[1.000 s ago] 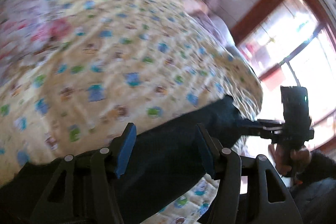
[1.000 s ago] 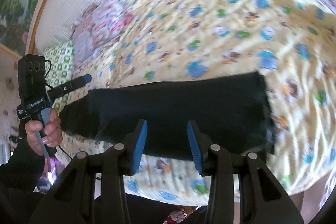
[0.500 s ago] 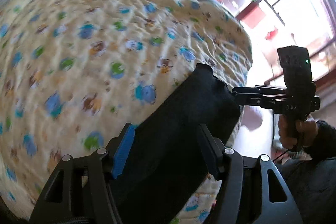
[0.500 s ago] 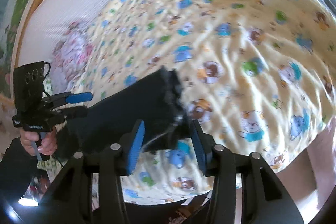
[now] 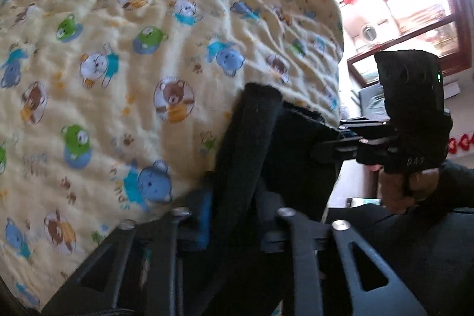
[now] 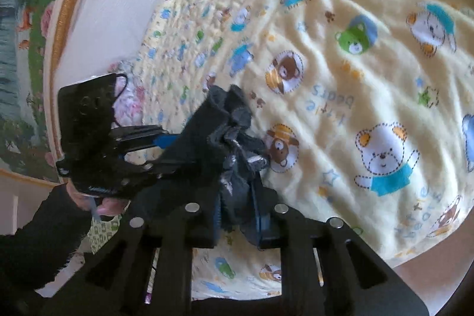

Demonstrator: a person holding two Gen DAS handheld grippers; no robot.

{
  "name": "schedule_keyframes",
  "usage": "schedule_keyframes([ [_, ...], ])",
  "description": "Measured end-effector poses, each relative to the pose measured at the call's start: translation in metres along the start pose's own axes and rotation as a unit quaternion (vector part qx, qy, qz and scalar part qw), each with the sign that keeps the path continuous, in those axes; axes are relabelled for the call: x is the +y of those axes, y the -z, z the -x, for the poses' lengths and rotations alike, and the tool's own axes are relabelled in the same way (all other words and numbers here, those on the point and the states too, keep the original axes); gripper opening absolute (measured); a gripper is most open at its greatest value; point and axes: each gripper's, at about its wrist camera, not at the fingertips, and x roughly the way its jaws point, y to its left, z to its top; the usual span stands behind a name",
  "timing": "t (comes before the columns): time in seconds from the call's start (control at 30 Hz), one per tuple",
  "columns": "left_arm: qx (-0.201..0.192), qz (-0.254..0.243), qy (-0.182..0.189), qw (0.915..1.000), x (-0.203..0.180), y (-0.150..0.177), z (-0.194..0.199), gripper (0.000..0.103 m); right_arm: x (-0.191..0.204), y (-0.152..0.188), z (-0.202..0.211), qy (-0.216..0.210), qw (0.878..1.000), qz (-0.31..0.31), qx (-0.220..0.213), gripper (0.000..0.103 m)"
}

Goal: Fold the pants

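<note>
- We see the pants (image 5: 254, 144), a dark bundle, held in the air just above the near edge of the bear-print quilt (image 5: 118, 55); whether any part of them touches it we cannot tell.
- We hold the left gripper (image 5: 234, 215) clamped on 1 thick rolled edge of the cloth, which rises between its fingers toward the far side of that view.
- We hold the right gripper (image 6: 240, 215) closed on a bunched, frayed end of the pants (image 6: 225, 138); the blue pads (image 6: 263, 222) show on either side of the fabric.
- In the left wrist view, the right gripper (image 5: 334, 138) stands to the right of the bundle, its fingers meeting the cloth at the bundle's right edge.
- In the right wrist view, the left gripper (image 6: 160, 144) comes in from the left and meets the same bundle, so the 2 grippers sit close together with little cloth between them.
- We judge the long axis of the pants to run left to right between the 2 grips, short and gathered at this moment; the free length is not in view.
- We judge that the coming move turns on this relation: both grippers hold the cloth equally near, and the quilt lies beyond and below them, so the bundle must go forward and down onto it.
- We judge the fold to be partly made, with the laying down not yet done.
</note>
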Motion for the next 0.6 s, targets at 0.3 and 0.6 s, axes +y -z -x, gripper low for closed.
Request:
schedule_keyframes([
  [0.3,-0.051,0.014,-0.011,0.9985,0.019,-0.041,0.043,0.011,0.021,-0.054,0.016,-0.028,0.998,0.031,-0.039,0.015],
  [0.6,-0.137,0.065,0.029,0.9879,0.029,0.005,0.097,0.011,0.078,-0.063,0.013,-0.118,0.988,0.095,-0.013,0.015],
])
